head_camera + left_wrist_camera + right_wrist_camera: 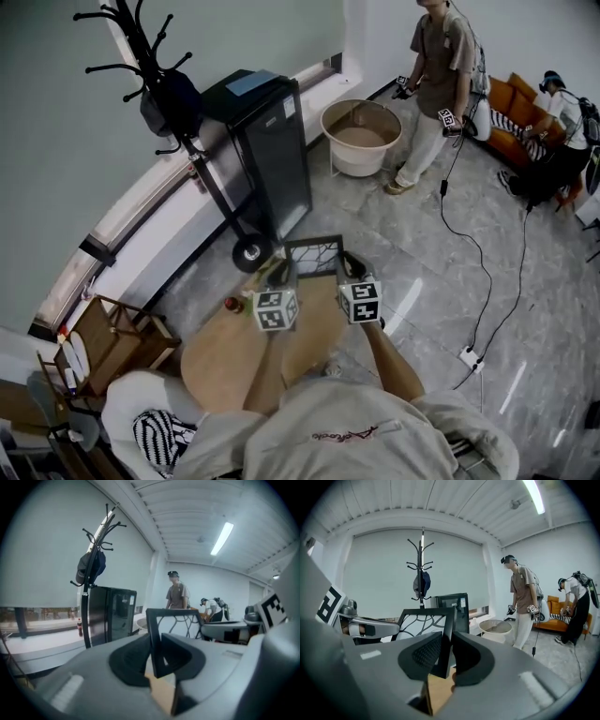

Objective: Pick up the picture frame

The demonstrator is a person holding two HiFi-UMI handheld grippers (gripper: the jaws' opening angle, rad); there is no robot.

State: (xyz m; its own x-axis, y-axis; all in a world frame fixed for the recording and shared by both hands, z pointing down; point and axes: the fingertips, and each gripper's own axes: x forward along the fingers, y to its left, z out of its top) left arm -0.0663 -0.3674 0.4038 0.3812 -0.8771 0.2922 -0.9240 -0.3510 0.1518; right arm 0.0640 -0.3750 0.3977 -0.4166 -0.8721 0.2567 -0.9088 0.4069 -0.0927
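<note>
The picture frame (313,256), black-edged with a white panel of dark branching lines, hangs upright above the round wooden table (220,361). My left gripper (283,273) is shut on the frame's left edge, and my right gripper (347,267) is shut on its right edge. In the left gripper view the frame's black side bar (153,634) runs down between the dark pads of the left gripper (157,654). Seen from the right gripper view, the frame (423,620) stands to the left, its near edge clamped in the right gripper (446,654).
A small red object (232,304) lies on the table's far left. Beyond stand a black cabinet (272,150), a coat rack (155,84) and a round tub (361,136). A person (436,84) stands at the back right, a cable (478,272) crosses the floor, and a wooden shelf (112,337) is at left.
</note>
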